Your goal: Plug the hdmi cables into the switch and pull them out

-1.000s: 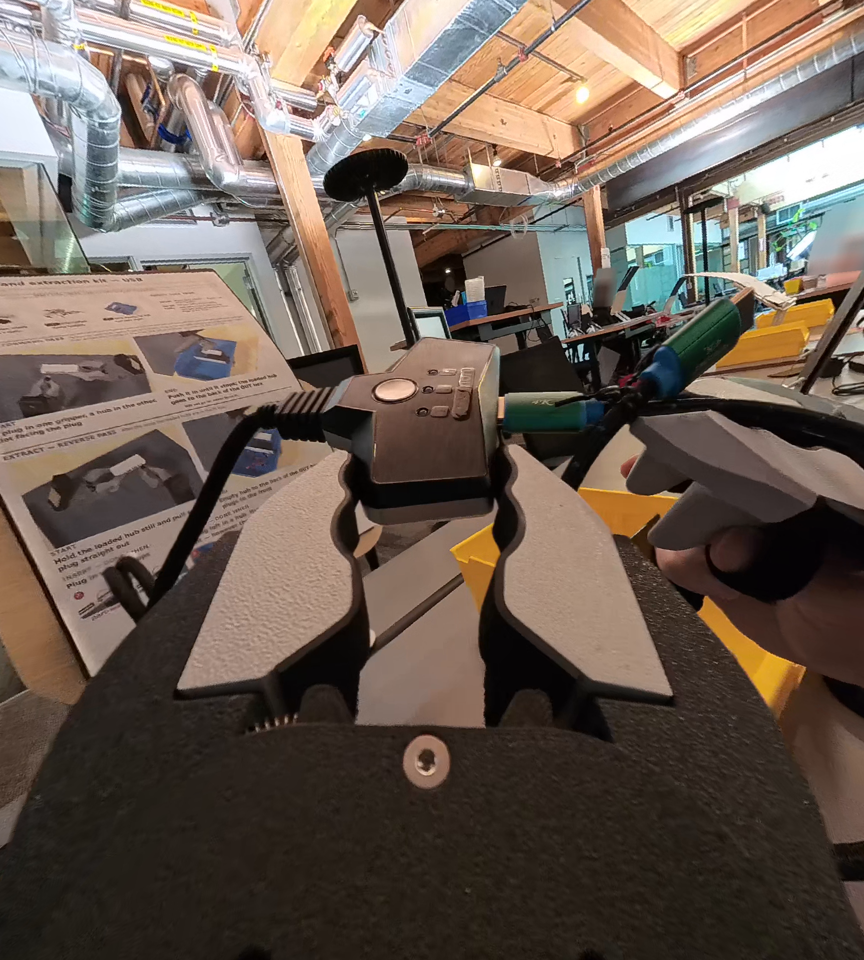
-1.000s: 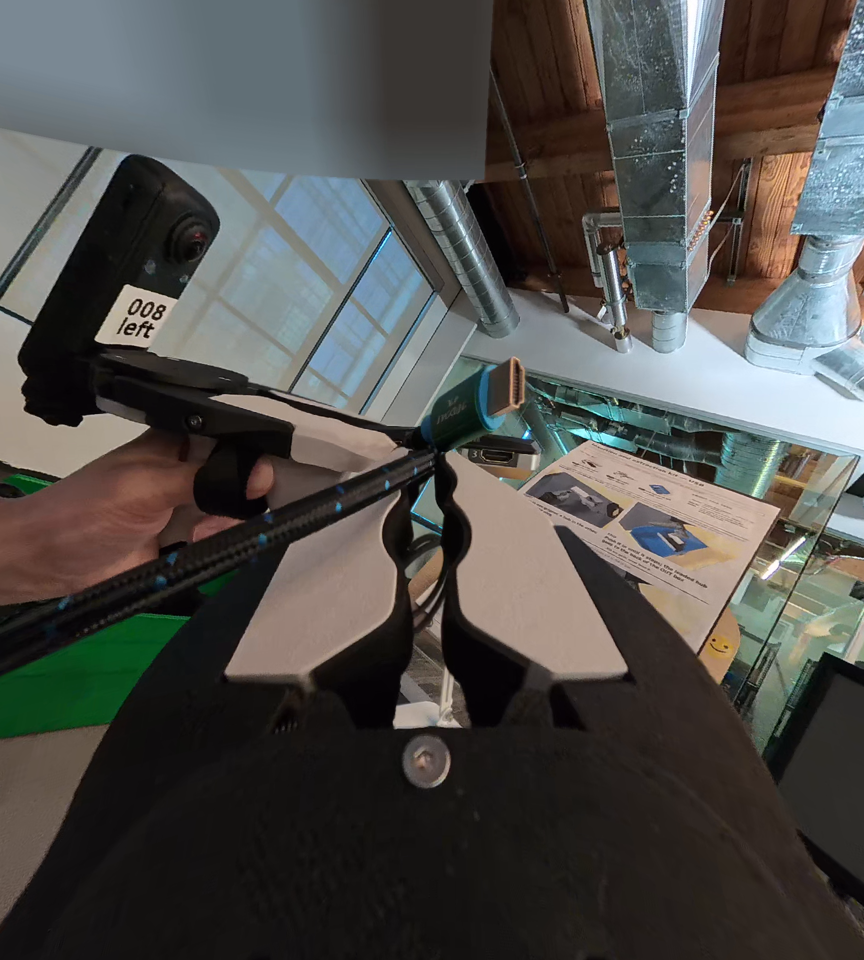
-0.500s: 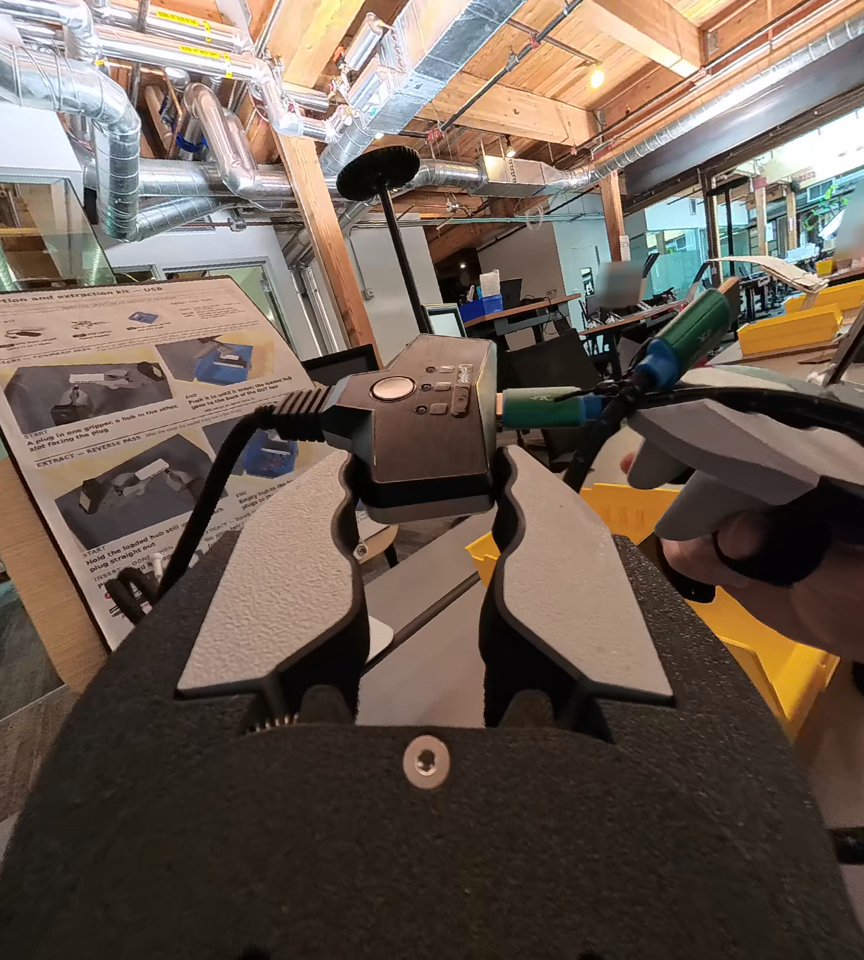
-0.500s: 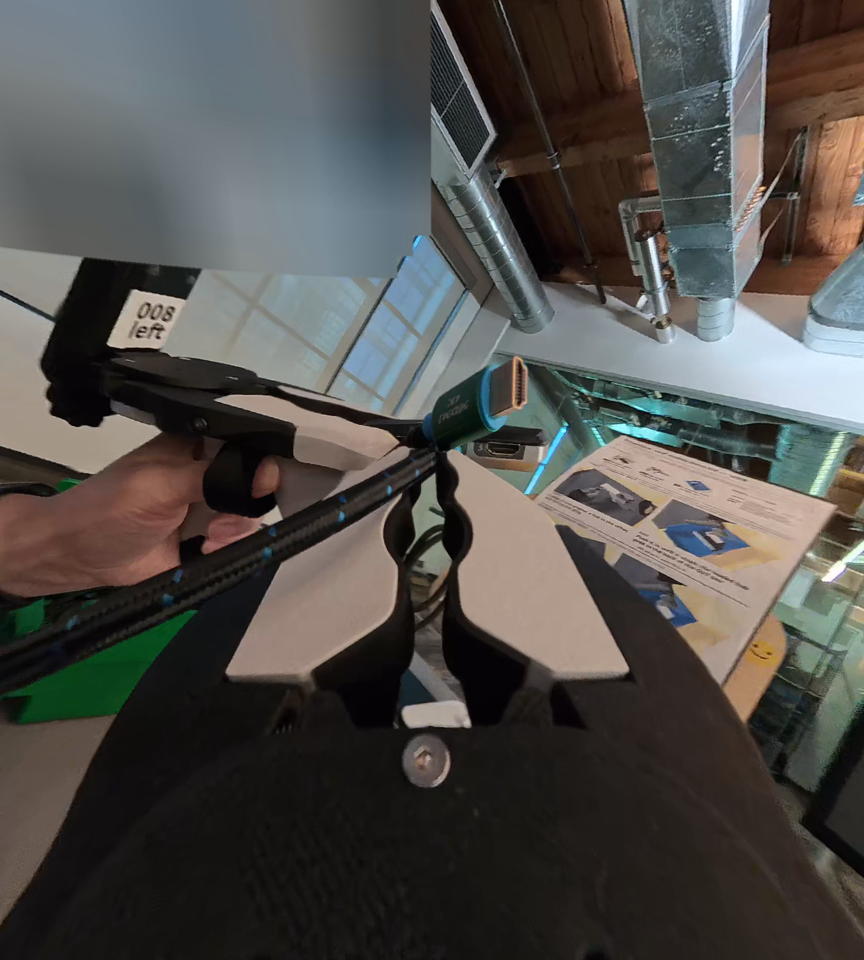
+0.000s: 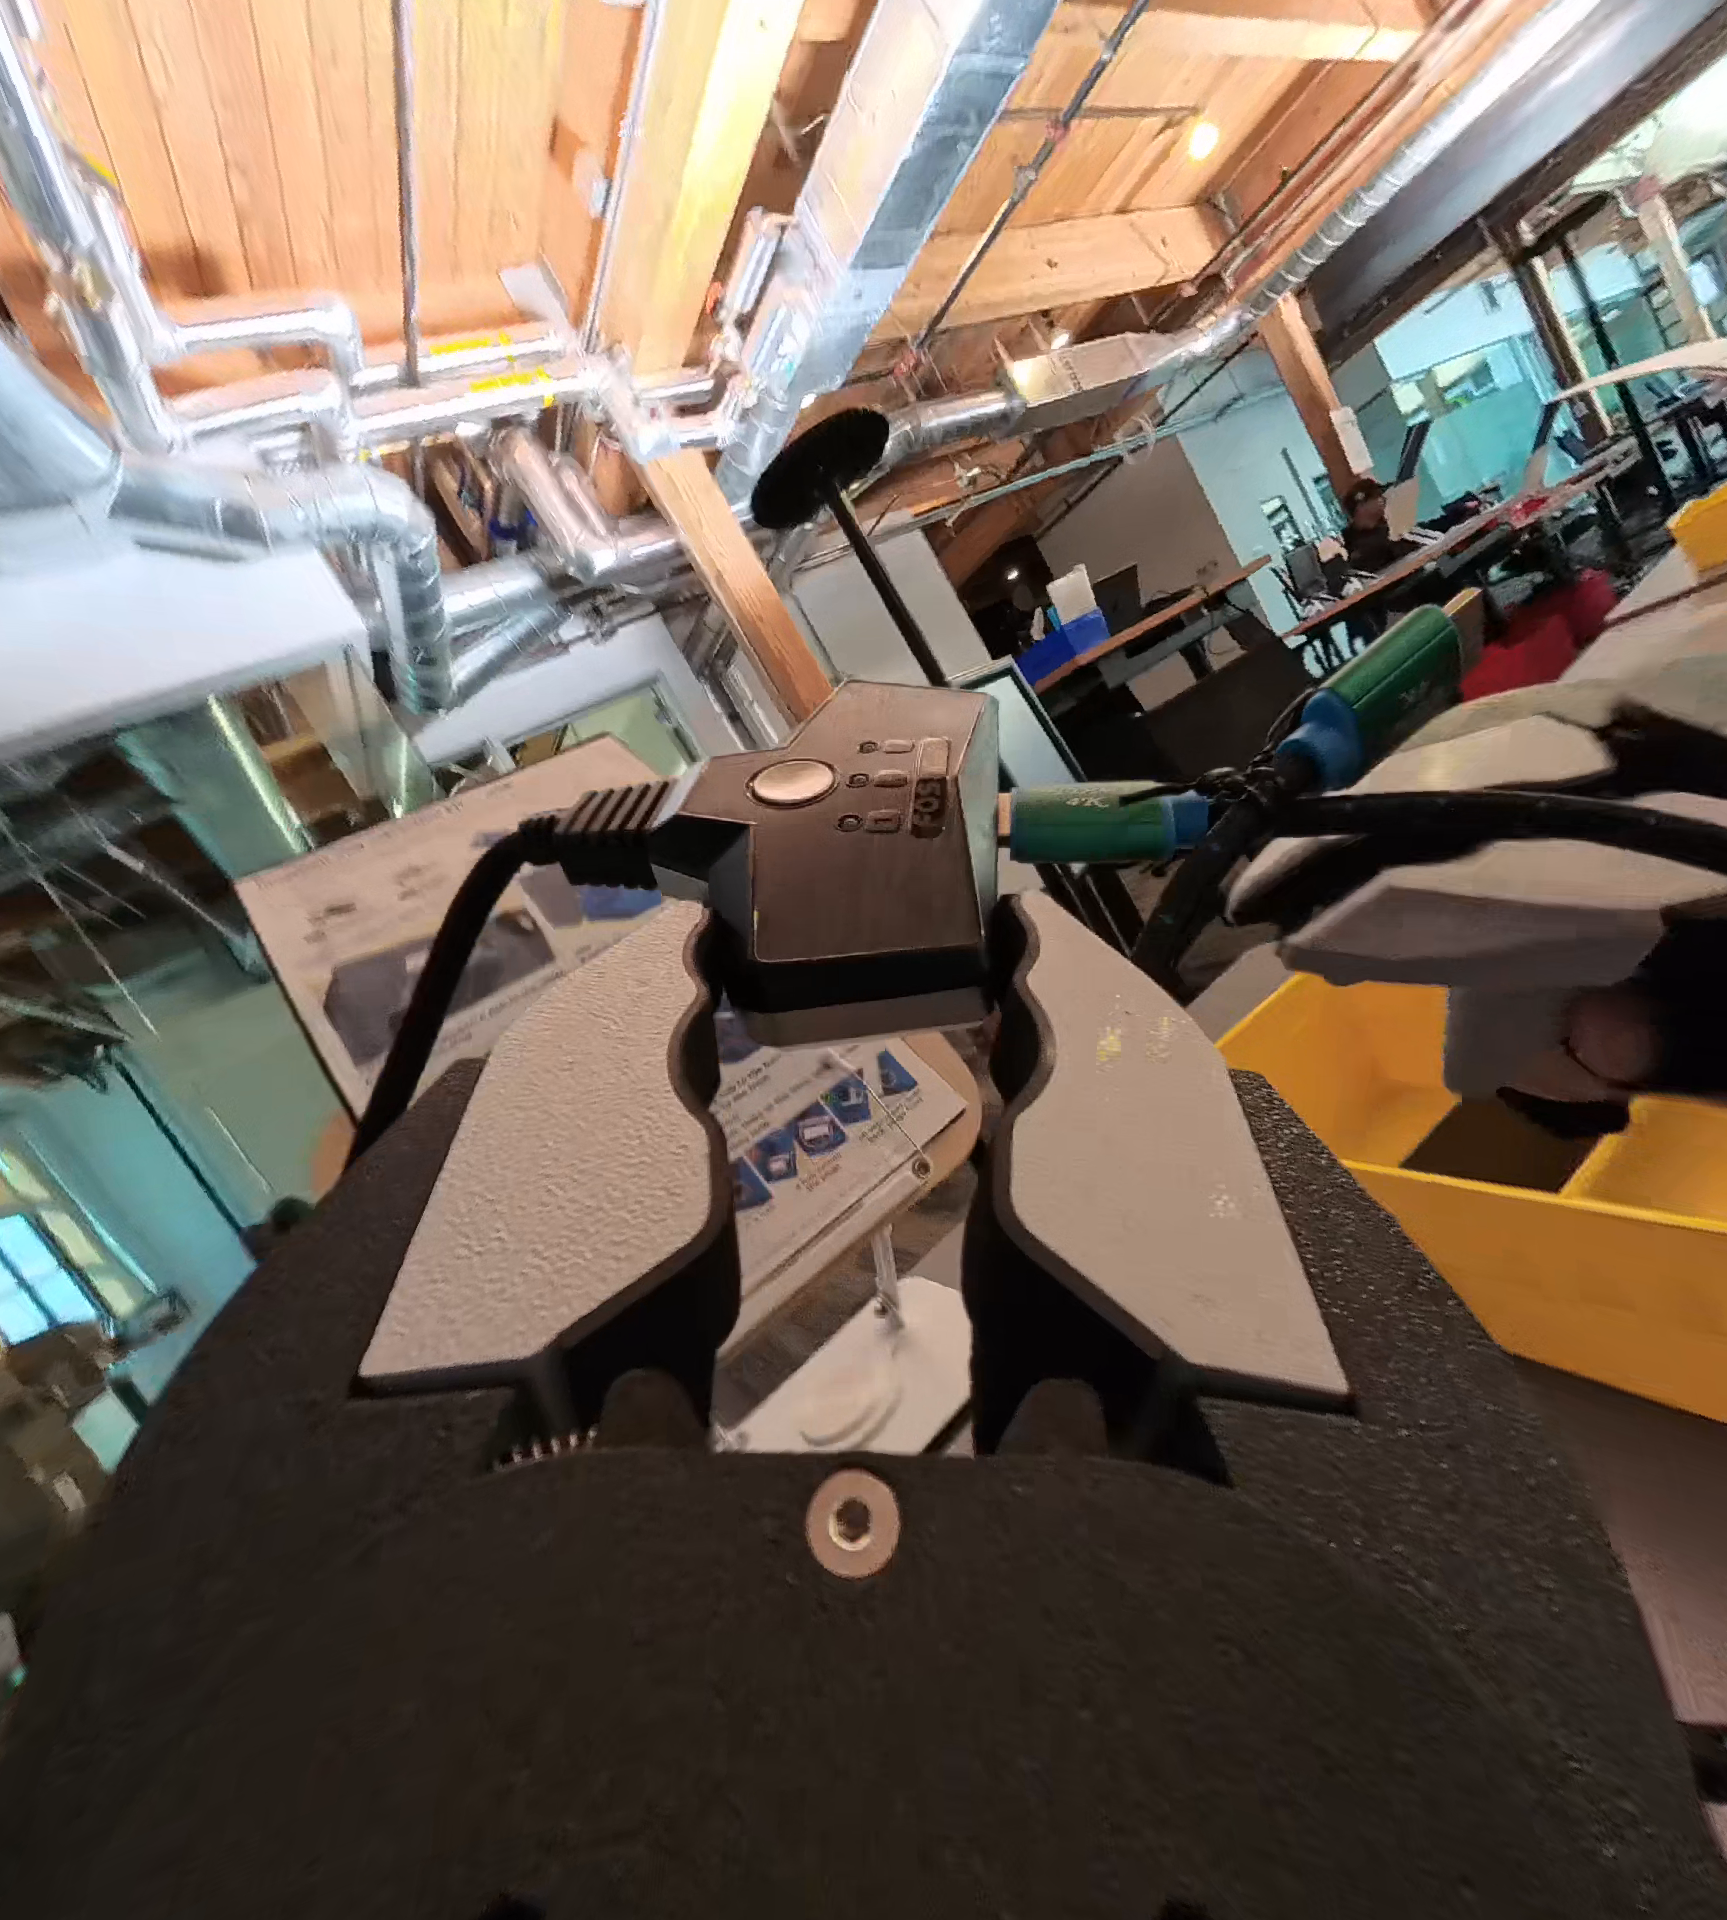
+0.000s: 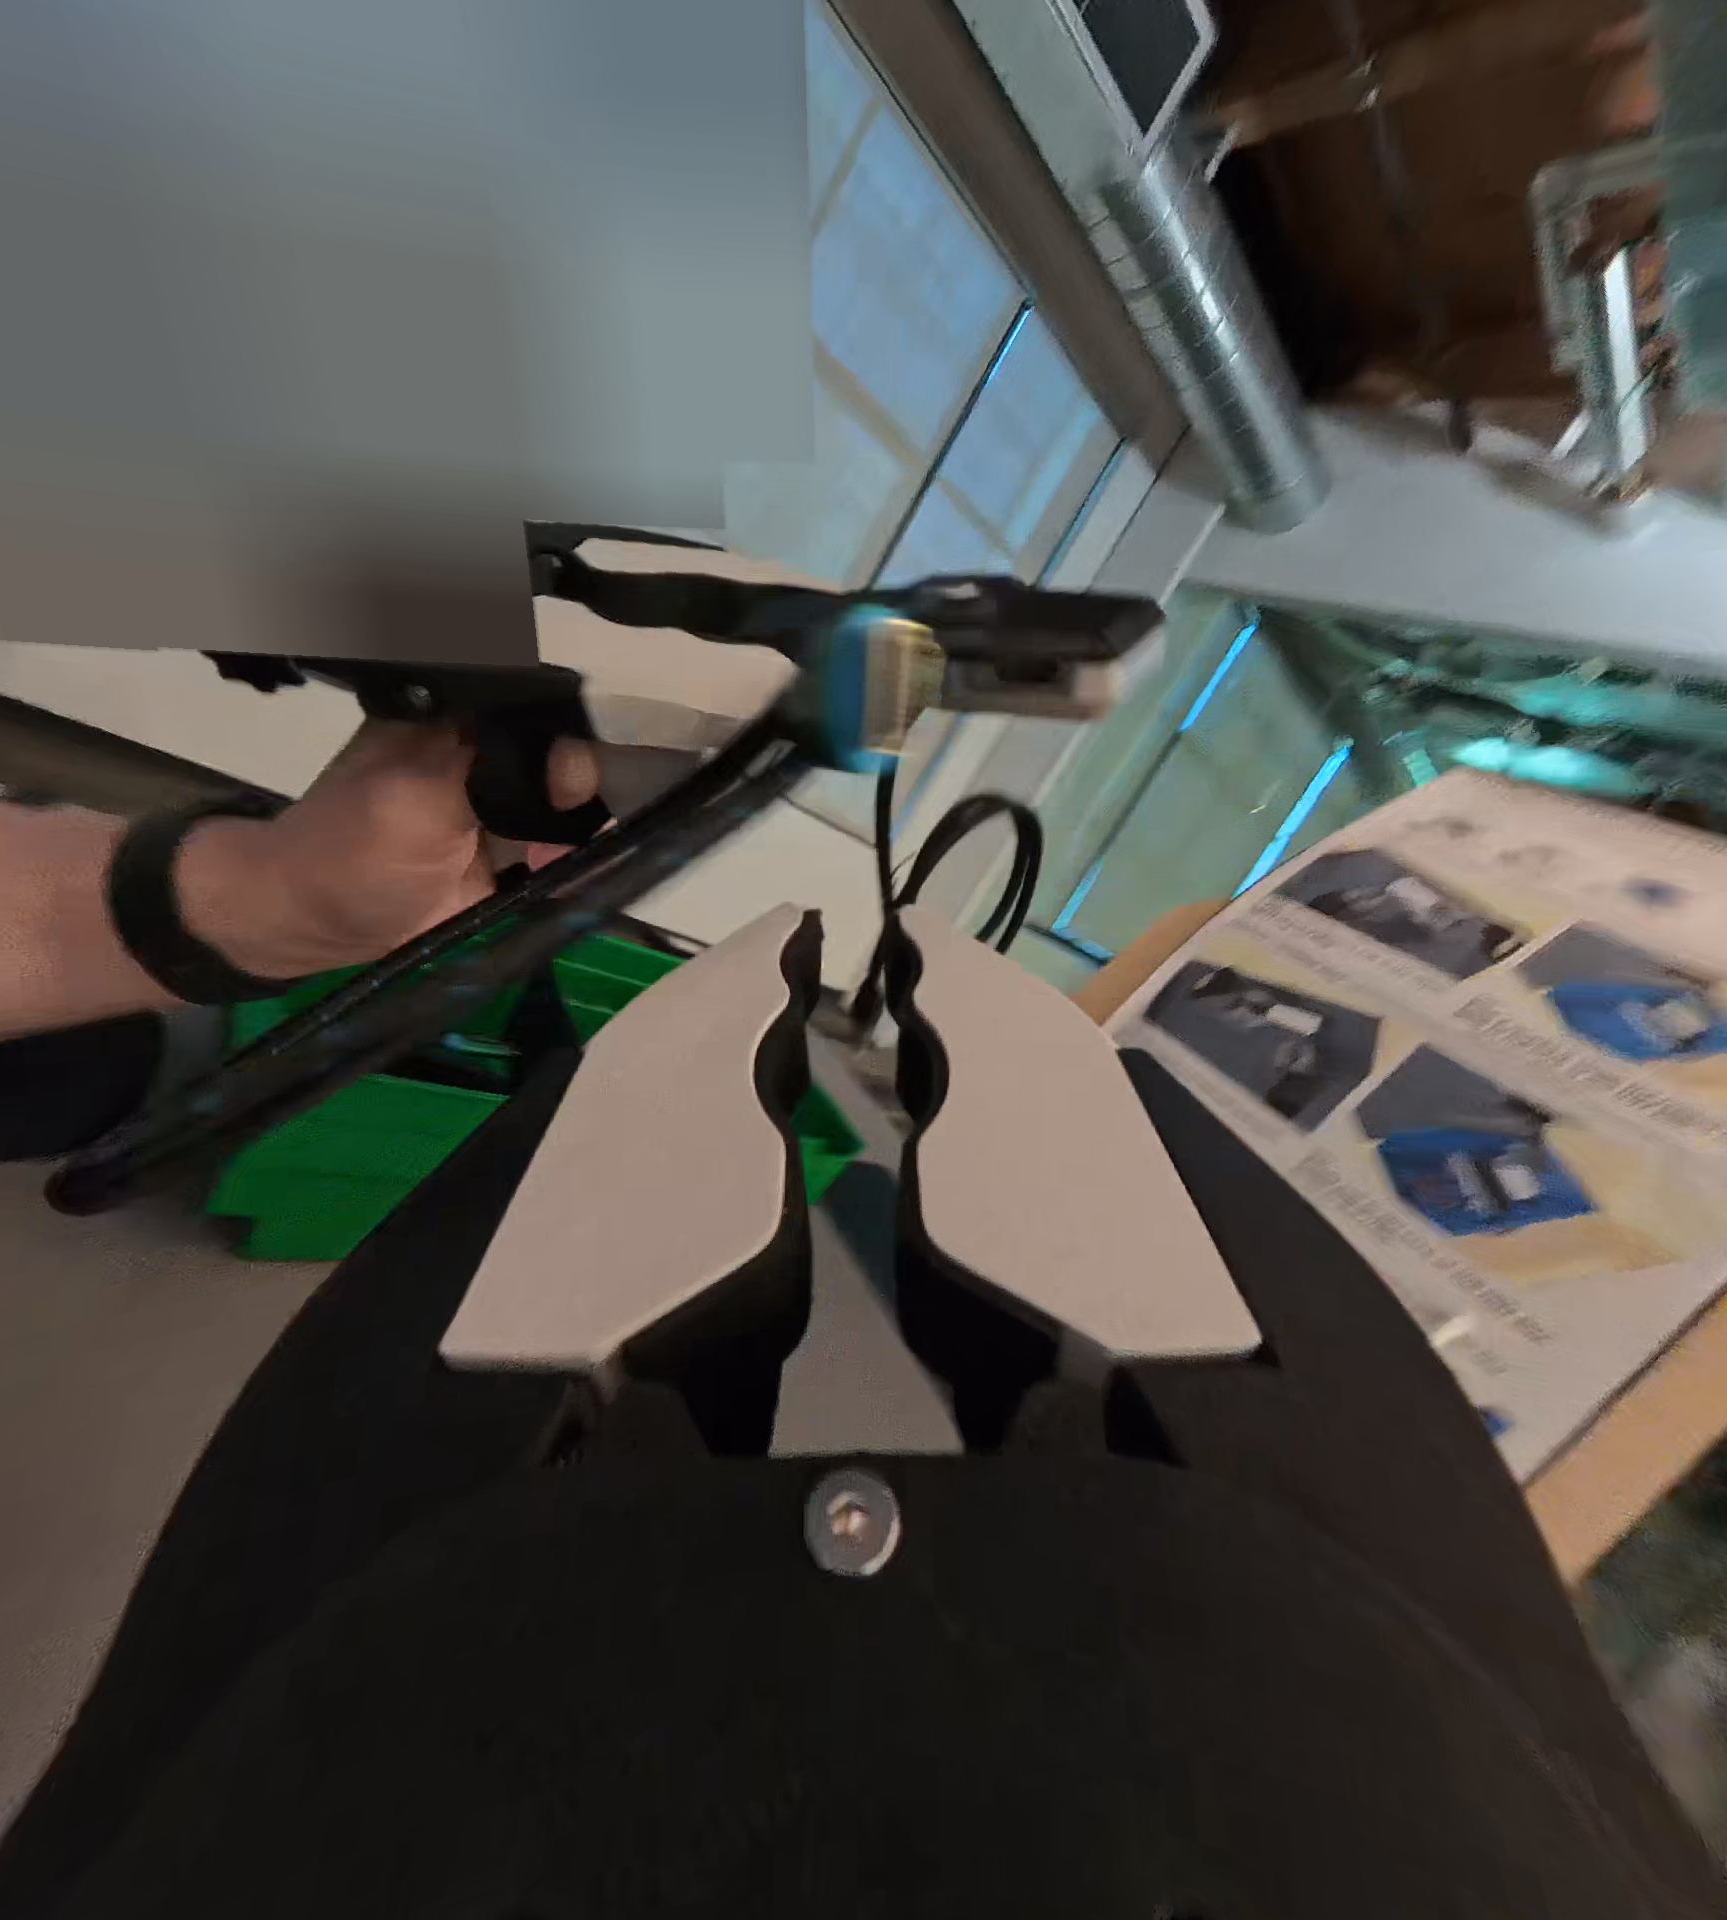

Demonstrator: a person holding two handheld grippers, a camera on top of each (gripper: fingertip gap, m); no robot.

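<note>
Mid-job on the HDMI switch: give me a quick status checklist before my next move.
1. Switch clamped in left hand-held gripper: ok.
2. Black cable plugged into the switch's left side: ok.
3. First green plug at the switch's right side, fully seated: cannot tell.
4. Second green plug held by right hand-held gripper: not ok; its fingers are apart and the braided cable runs outside them.
5. Second green plug lined up with a port: cannot tell, view blurred.

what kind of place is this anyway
Probably an open-plan workshop or lab office in a converted industrial building: exposed wooden ceiling beams with bare metal ducting, rows of desks farther back, and yellow parts bins on the table.
</note>
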